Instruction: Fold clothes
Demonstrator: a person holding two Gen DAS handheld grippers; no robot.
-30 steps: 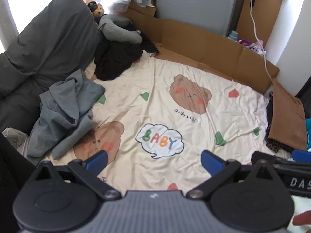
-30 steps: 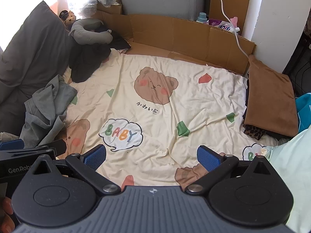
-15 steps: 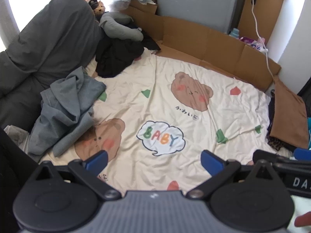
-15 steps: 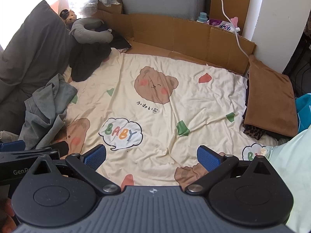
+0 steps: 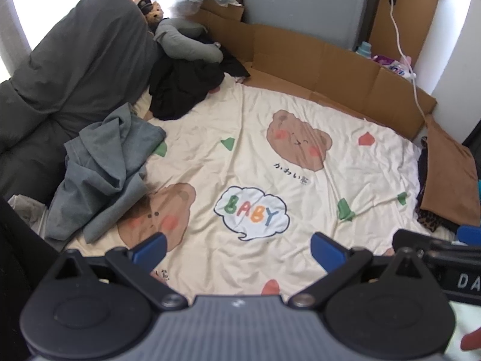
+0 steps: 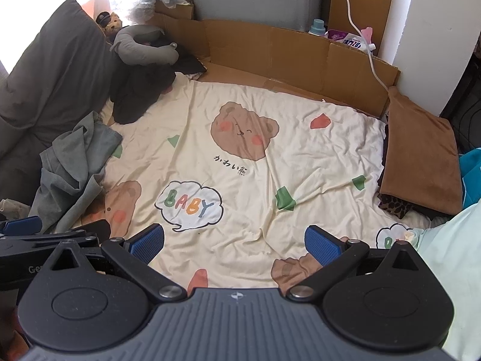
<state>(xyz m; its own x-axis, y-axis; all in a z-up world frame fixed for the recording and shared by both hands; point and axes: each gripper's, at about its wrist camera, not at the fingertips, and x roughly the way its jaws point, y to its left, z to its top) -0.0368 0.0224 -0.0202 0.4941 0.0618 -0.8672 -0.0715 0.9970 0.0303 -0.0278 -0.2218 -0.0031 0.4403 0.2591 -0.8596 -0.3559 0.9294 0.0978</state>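
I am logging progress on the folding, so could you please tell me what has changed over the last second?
Very little. The left claw has drifted slightly forward and left over the cream bear-print sheet; the right claw has barely moved. Both remain open and empty. The crumpled grey garment, black clothes heap and folded brown cloth lie as before.

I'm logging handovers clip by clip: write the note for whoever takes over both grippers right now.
Left gripper: open, empty, above the bear-print sheet.
Right gripper: open, empty, beside it.
Unfolded: crumpled grey garment at the sheet's left edge; black clothes heap at the far left corner.
Looks done: folded brown garment on a small stack at the right edge.
Left: pick up the grey garment, spread it on the sheet, fold it, then the black heap.
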